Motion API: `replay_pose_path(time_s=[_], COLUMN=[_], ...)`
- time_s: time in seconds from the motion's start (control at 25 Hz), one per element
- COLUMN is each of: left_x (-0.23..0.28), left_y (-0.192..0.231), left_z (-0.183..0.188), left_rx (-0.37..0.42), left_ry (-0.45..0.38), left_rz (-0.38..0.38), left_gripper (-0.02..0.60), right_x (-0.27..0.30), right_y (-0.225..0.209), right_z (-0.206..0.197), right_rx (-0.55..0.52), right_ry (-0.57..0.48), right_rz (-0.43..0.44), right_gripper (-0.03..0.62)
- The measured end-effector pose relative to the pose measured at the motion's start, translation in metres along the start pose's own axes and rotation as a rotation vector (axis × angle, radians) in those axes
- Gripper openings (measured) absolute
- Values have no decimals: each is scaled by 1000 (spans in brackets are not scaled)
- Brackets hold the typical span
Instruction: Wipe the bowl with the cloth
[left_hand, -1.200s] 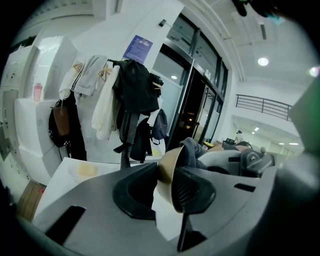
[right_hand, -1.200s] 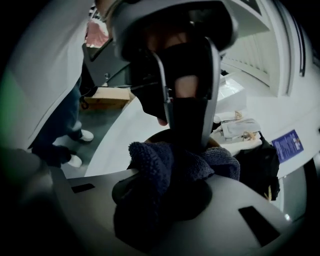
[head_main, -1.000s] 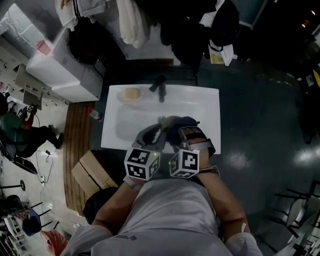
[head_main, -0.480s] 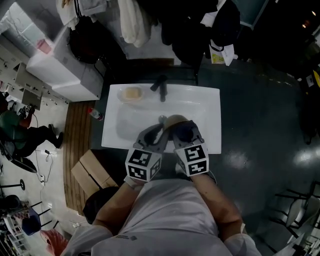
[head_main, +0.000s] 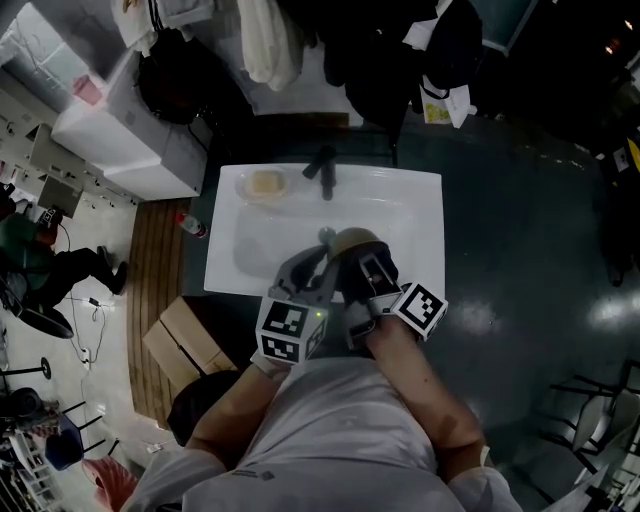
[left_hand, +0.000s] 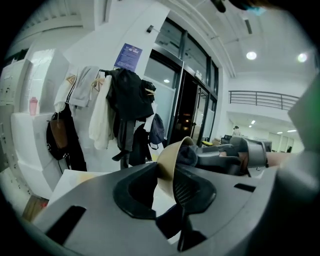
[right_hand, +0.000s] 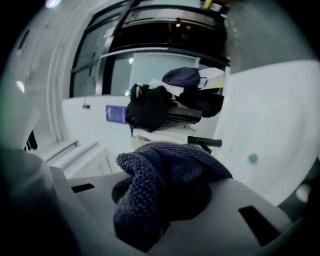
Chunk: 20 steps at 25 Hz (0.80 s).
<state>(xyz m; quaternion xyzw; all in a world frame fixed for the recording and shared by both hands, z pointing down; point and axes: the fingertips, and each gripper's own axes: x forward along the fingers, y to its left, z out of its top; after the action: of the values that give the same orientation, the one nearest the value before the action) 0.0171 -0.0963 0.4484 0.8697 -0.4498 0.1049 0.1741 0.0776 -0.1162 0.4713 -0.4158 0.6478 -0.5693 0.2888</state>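
Note:
A tan bowl (head_main: 352, 242) is held on edge over the white sink (head_main: 420, 215). My left gripper (head_main: 322, 268) is shut on the bowl's rim; in the left gripper view the bowl (left_hand: 170, 161) stands between the jaws. A dark blue cloth (right_hand: 167, 182) is bunched in my right gripper (right_hand: 165, 200), which is shut on it. In the head view the right gripper (head_main: 365, 268) presses the cloth (head_main: 372, 262) against the bowl's inside, and in the left gripper view the cloth (left_hand: 186, 155) shows within the bowl.
A black tap (head_main: 324, 172) stands at the sink's back edge, with a soap dish (head_main: 263, 185) to its left. A cardboard box (head_main: 185, 340) sits on the floor to the left. Coats and bags (left_hand: 125, 107) hang behind the sink.
My right gripper has rolled to the right, its marker cube swinging outward, while the cloth stays in the bowl. The left gripper and bowl have barely moved.

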Motion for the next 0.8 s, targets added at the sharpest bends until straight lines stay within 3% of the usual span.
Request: replay_pose_path(time_s=[0.16,0.4,0.56,0.8], left_x=[-1,-1,-2,-7], left_y=[6,13,24,52], left_z=[-2,-2,2,15], left_rx=[0,4,-8,-75], left_ry=[-9,-21,-39,-91], left_rz=[15,37,78,119], left_gripper=[77,62,44,20], right_x=[2,1,1,-6], right_y=[1,7,19,61], right_z=[-4,-8,-15,-36], right_rx=[215,361,325,126], right_ry=[-34,-33,21,190], right_rz=[115,216,256,308], right_gripper=[61,61,61,61])
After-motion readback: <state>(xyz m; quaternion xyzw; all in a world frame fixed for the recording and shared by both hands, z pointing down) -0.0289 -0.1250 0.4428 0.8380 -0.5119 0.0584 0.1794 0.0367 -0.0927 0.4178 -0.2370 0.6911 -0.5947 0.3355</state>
